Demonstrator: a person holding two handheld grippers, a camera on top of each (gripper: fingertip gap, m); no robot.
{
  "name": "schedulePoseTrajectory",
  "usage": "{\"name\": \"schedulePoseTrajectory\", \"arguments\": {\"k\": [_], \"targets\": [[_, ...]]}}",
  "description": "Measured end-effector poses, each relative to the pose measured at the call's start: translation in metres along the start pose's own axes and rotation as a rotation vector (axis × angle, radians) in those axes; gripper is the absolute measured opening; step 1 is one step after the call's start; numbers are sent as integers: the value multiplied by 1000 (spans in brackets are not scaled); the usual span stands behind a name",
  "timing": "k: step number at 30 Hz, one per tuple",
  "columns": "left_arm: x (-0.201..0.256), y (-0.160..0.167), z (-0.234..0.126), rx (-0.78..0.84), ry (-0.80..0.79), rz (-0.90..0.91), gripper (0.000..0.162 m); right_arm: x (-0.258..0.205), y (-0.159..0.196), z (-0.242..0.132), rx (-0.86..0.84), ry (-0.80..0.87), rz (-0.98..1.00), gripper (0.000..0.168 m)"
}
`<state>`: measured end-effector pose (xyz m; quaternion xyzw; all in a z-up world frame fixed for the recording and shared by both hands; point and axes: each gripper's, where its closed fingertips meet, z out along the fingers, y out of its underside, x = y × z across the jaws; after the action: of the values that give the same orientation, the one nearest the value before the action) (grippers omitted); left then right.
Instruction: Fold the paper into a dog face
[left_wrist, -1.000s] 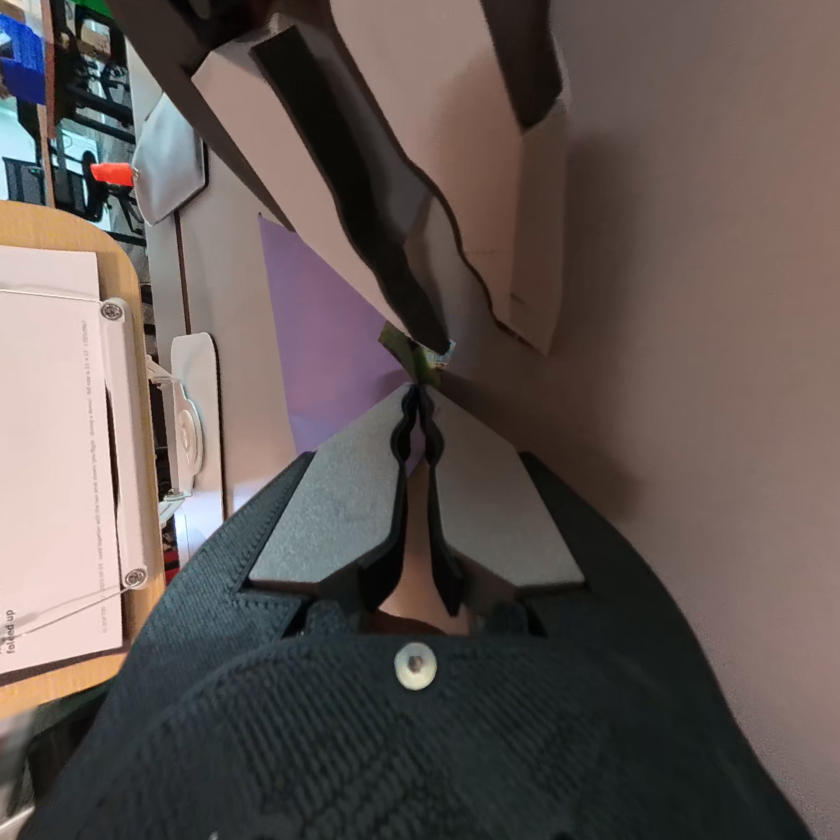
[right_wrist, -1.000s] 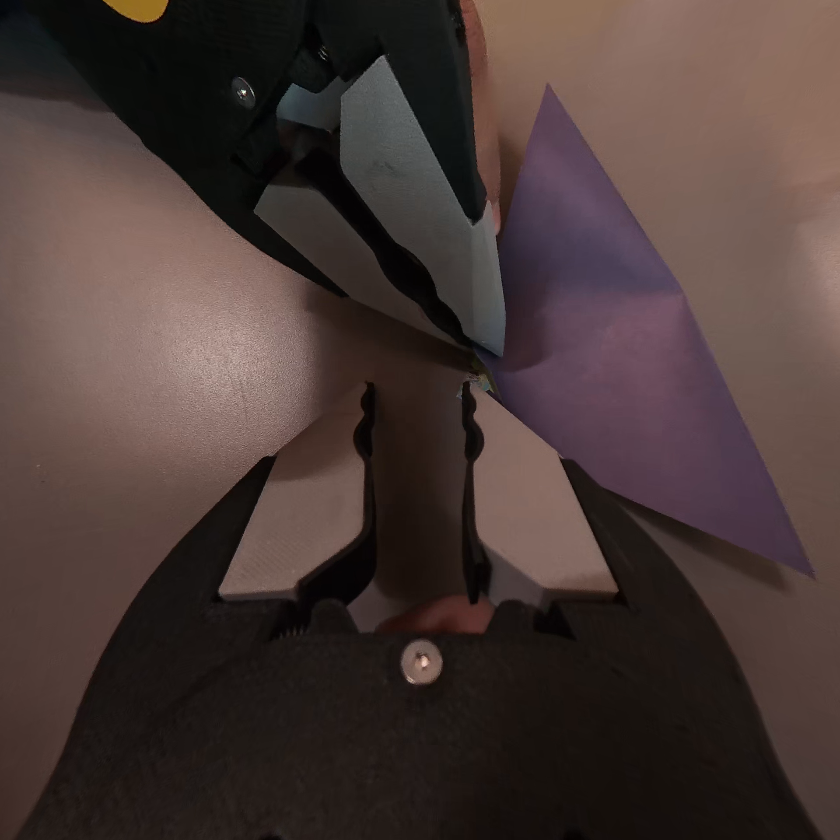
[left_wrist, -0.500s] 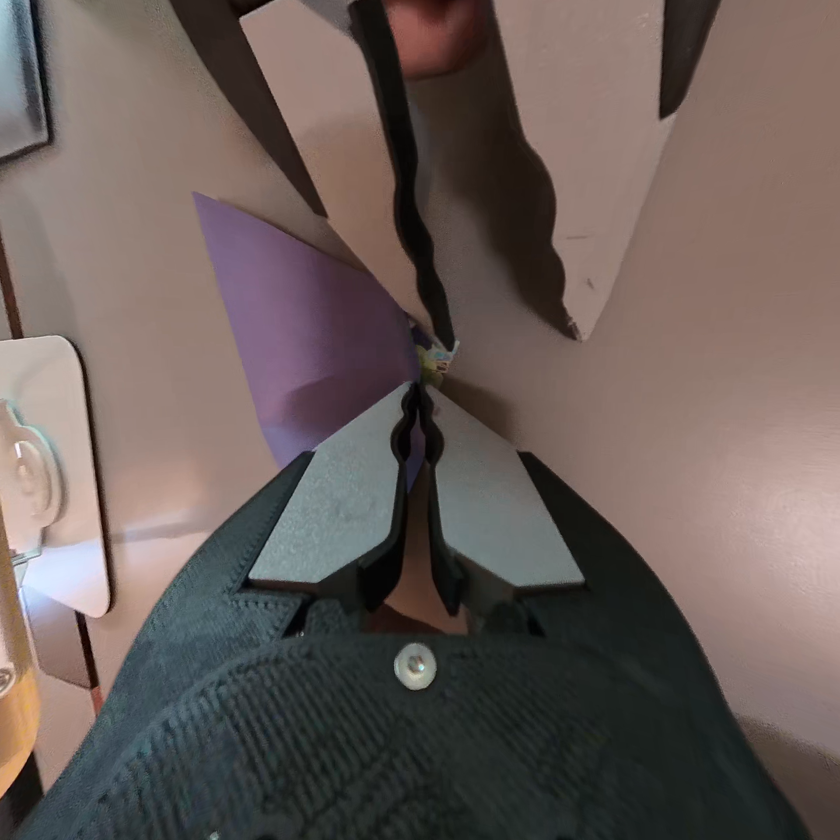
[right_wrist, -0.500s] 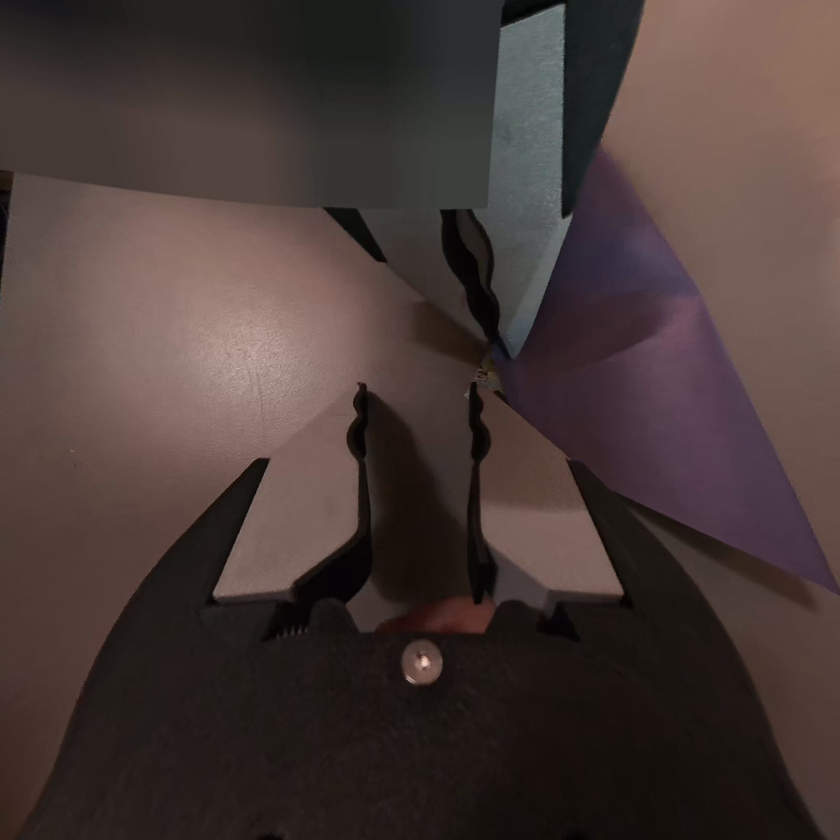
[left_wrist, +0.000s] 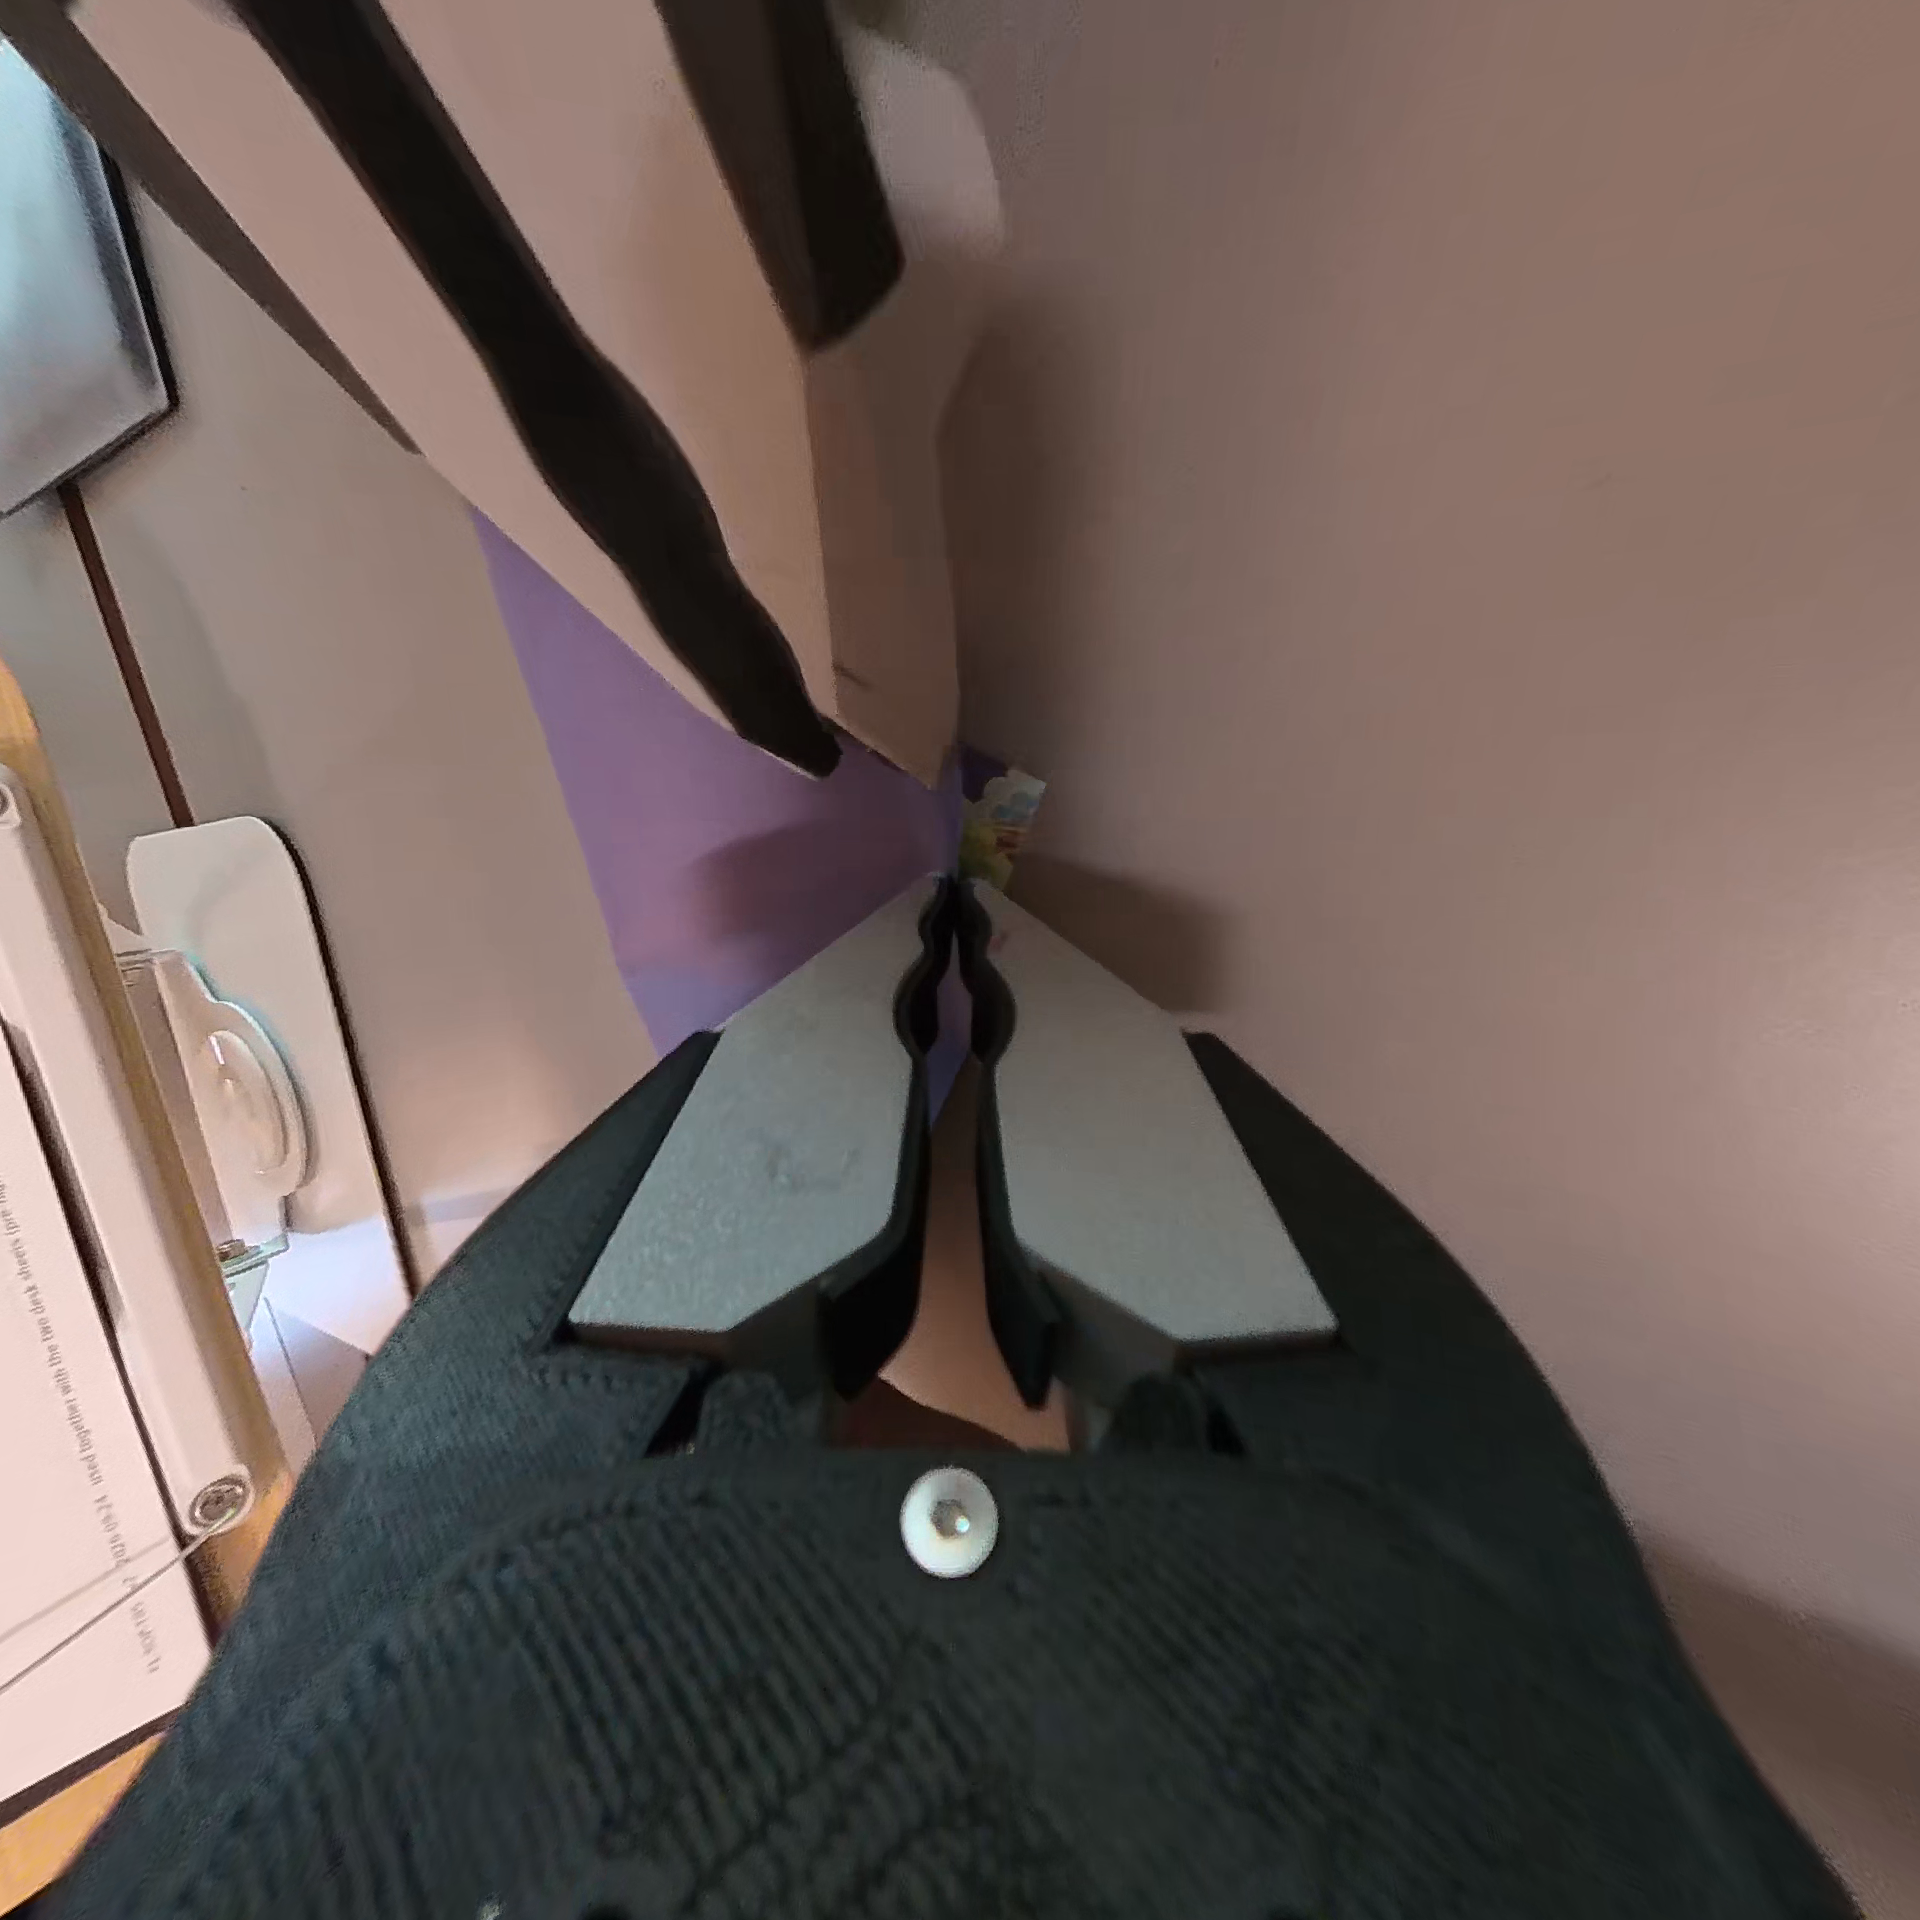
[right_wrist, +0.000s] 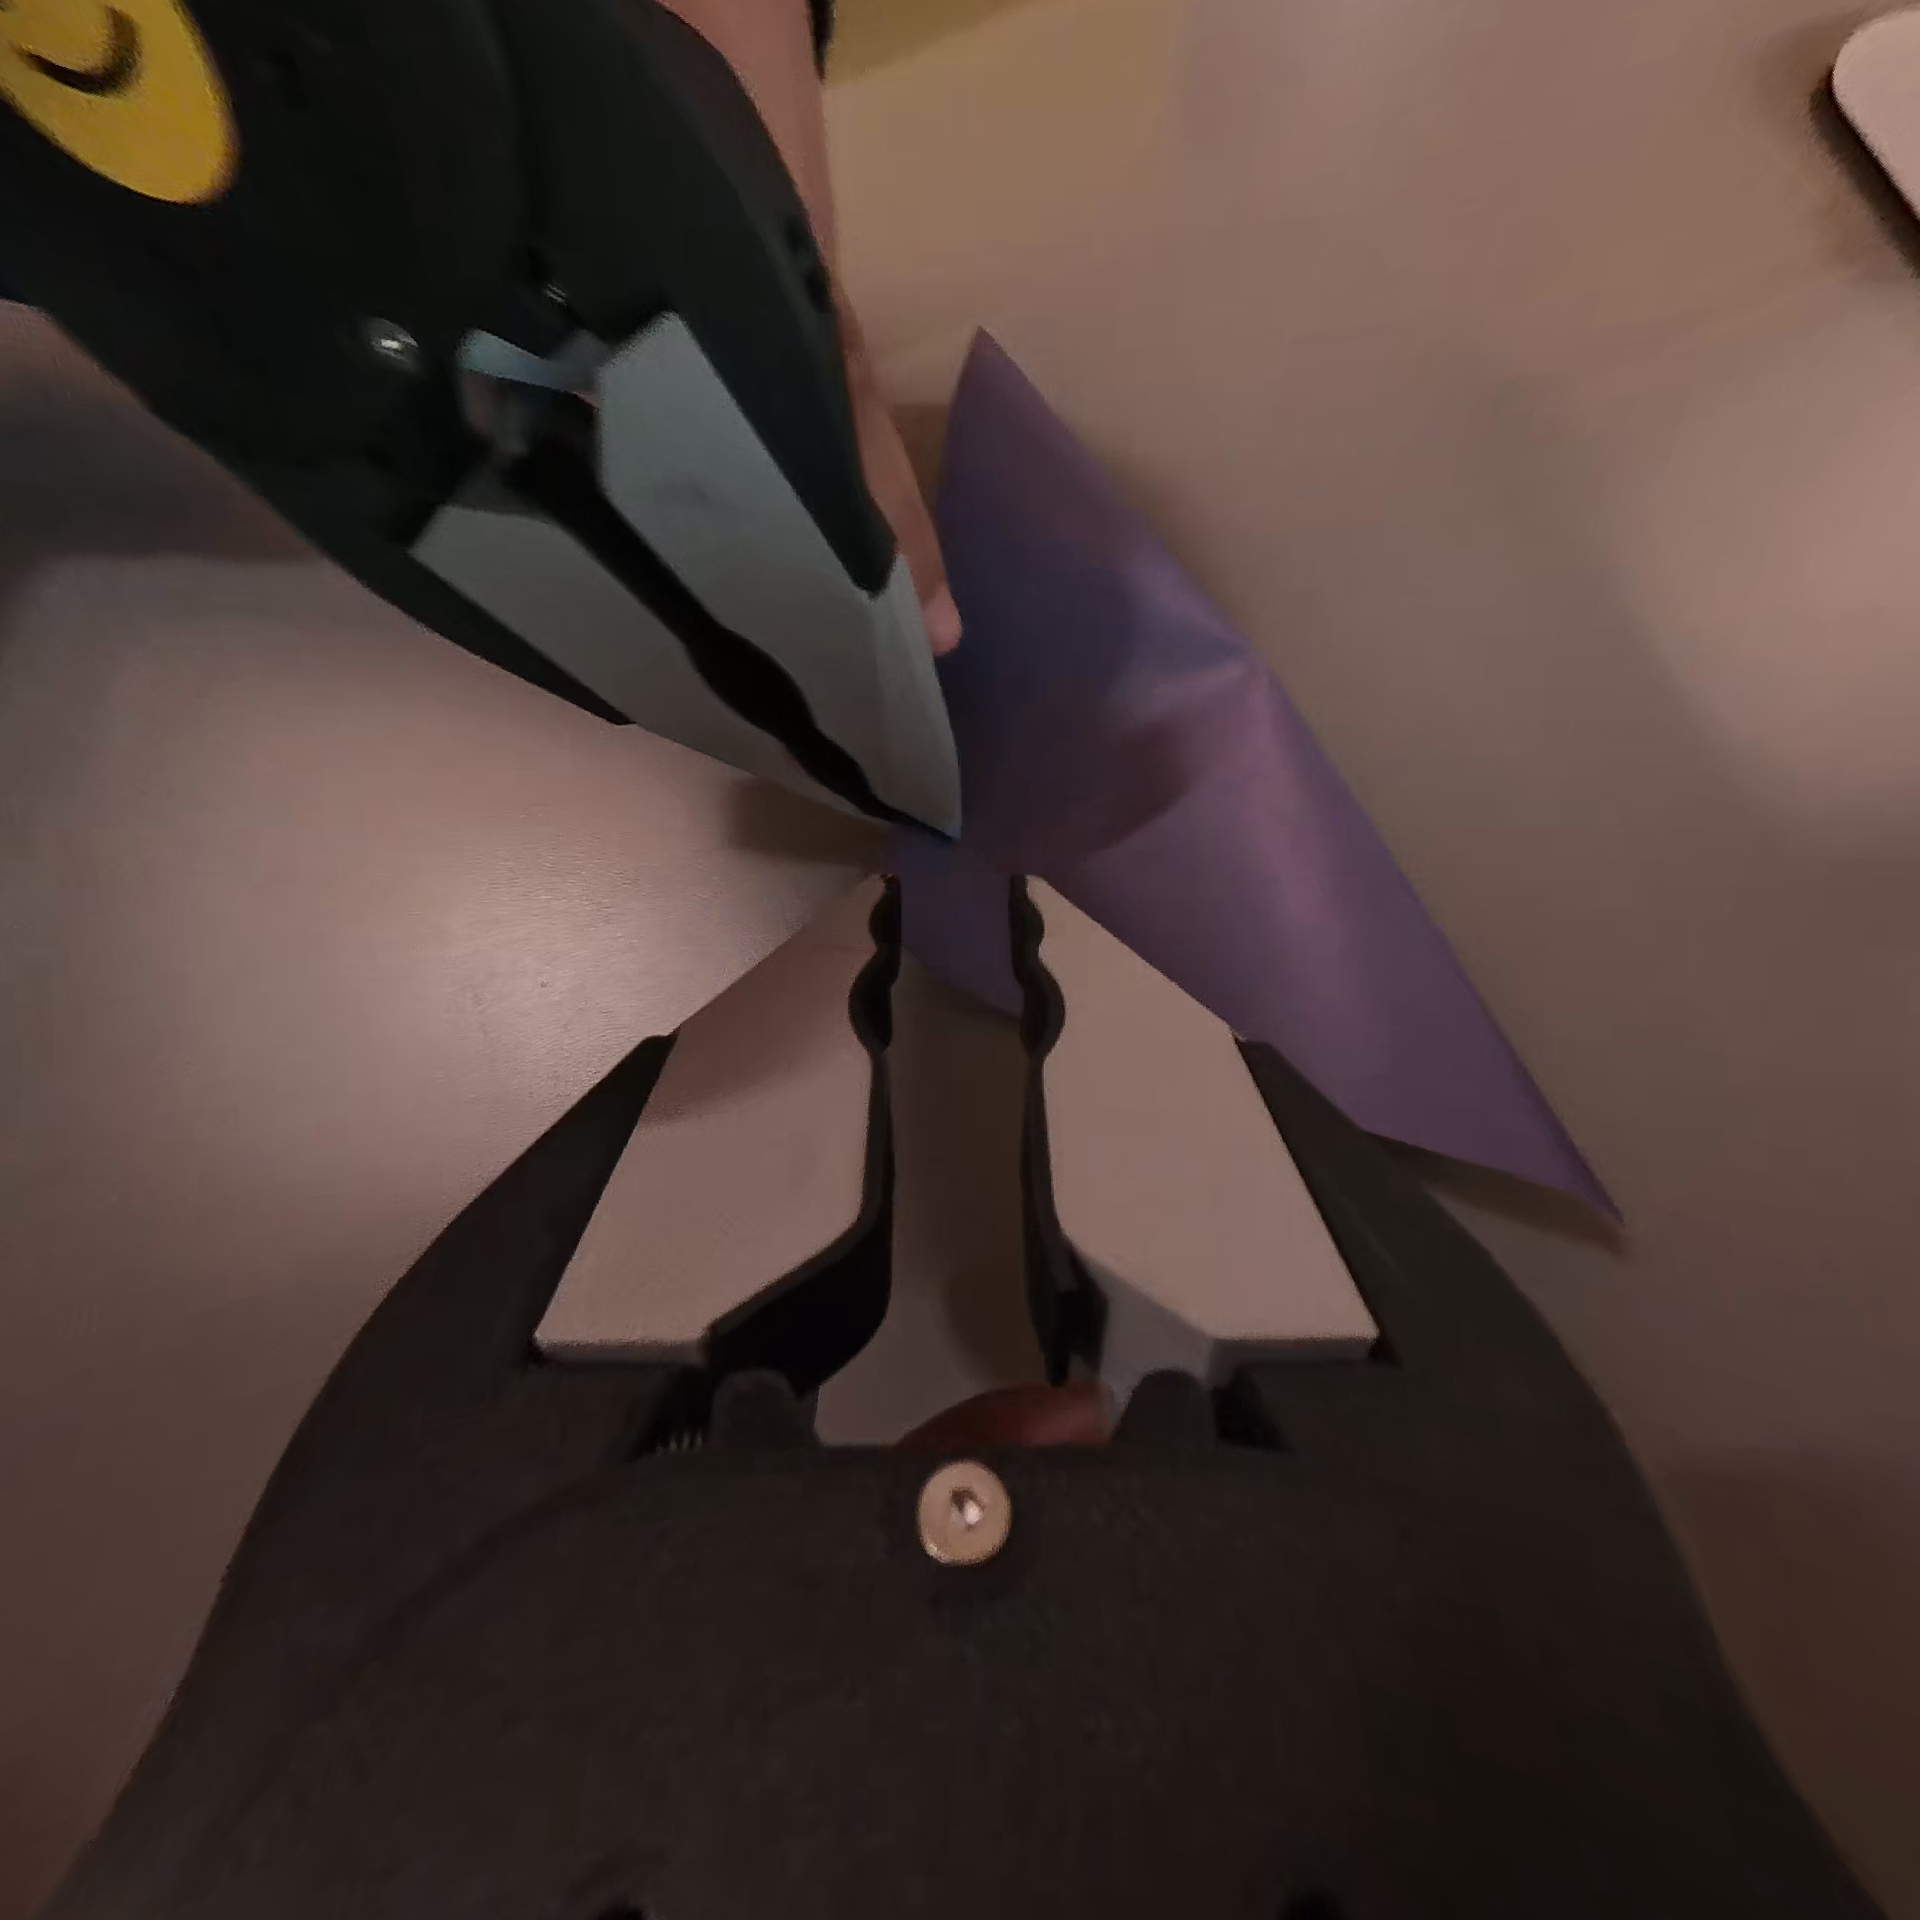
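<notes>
Mid-fold: left gripper (left_wrist: 956, 894) pinched closed on the corner of the purple paper (right_wrist: 1226, 831) at frame centre on the table (right_wrist: 364, 935), right gripper (right_wrist: 951, 894) open astride that corner; next probably needs right to close there.

Two hand-held grippers meet tip to tip, one pinched together and one parted.

The left gripper (left_wrist: 954, 896) has its two grey fingers (left_wrist: 774, 1132) pressed together at the tips, with only a thin wavy gap between them farther back. The right gripper (right_wrist: 951, 883) has its fingers (right_wrist: 1164, 1091) apart, with a clear gap between the tips. In the right wrist view the left gripper (right_wrist: 914, 821) comes in from the upper left, tilted down, and its tips end just beside the tips of the right one. A bit of a hand (right_wrist: 894, 499) shows behind its black body.
</notes>
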<state>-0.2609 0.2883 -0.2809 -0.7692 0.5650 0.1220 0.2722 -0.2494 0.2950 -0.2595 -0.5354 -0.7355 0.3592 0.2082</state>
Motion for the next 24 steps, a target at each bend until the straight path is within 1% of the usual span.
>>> {"name": "schedulePoseTrajectory", "arguments": {"k": [8, 11, 15, 24], "targets": [[0, 0, 0, 17, -55, 56, 0, 3, 8, 12, -56, 21, 2, 12], [0, 0, 0, 55, -70, 27, 0, 4, 9, 15, -65, 35, -3, 8], [-1, 0, -1, 95, -82, -15, 0, 5, 7, 17, -61, 46, -7, 8], [-1, 2, -2, 120, -129, -38, 0, 7, 6, 20, -71, 69, -8, 6]]}}
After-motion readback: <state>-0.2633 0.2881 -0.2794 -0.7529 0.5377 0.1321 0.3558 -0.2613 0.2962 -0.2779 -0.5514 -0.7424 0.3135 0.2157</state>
